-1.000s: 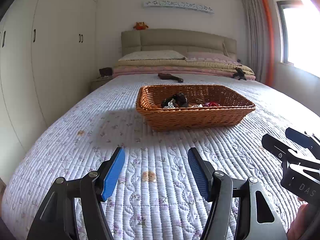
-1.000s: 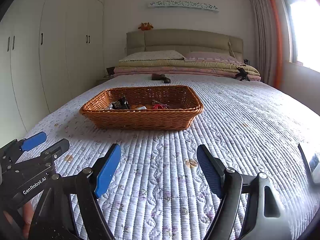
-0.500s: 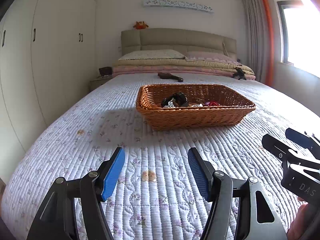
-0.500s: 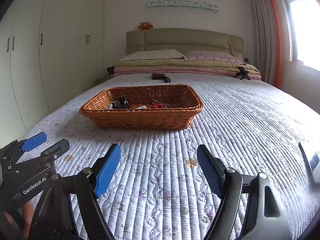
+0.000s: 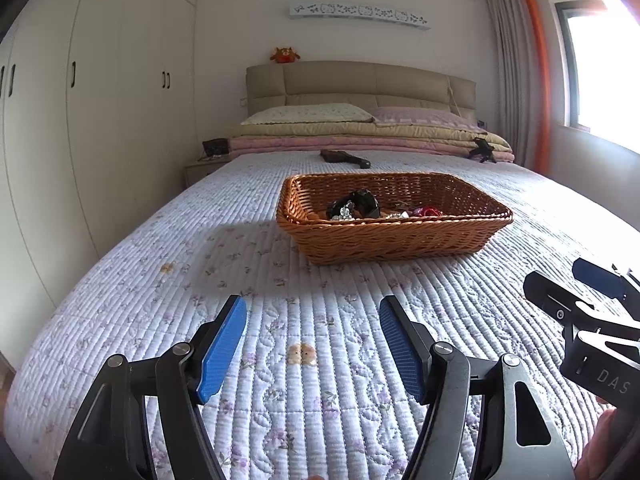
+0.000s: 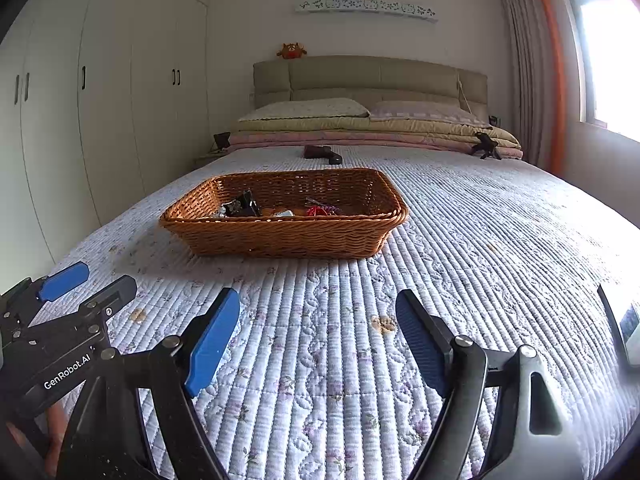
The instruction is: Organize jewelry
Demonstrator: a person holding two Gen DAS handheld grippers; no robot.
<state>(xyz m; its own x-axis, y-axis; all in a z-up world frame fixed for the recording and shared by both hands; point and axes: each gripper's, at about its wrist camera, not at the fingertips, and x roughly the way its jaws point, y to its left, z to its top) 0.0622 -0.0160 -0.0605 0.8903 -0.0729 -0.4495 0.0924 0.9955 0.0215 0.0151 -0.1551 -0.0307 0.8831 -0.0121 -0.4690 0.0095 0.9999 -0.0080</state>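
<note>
A brown wicker basket (image 5: 400, 236) sits on the quilted bed (image 5: 200, 248); it also shows in the right wrist view (image 6: 288, 240). Inside lie jewelry pieces: a dark item with clear beads (image 5: 354, 205) and a red piece (image 5: 429, 211), the same dark item (image 6: 240, 207) and red piece (image 6: 316, 211) showing in the right wrist view. My left gripper (image 5: 312, 334) is open and empty, low over the quilt in front of the basket. My right gripper (image 6: 318, 330) is open and empty, beside it to the right.
White wardrobes (image 5: 100, 120) line the left side. Pillows and folded blankets (image 5: 360, 128) lie at the headboard, with a dark object (image 5: 344, 157) in front and another (image 5: 482, 148) at the right. A window and curtain (image 5: 532, 80) stand right. A pale object (image 6: 630, 324) lies at the right edge.
</note>
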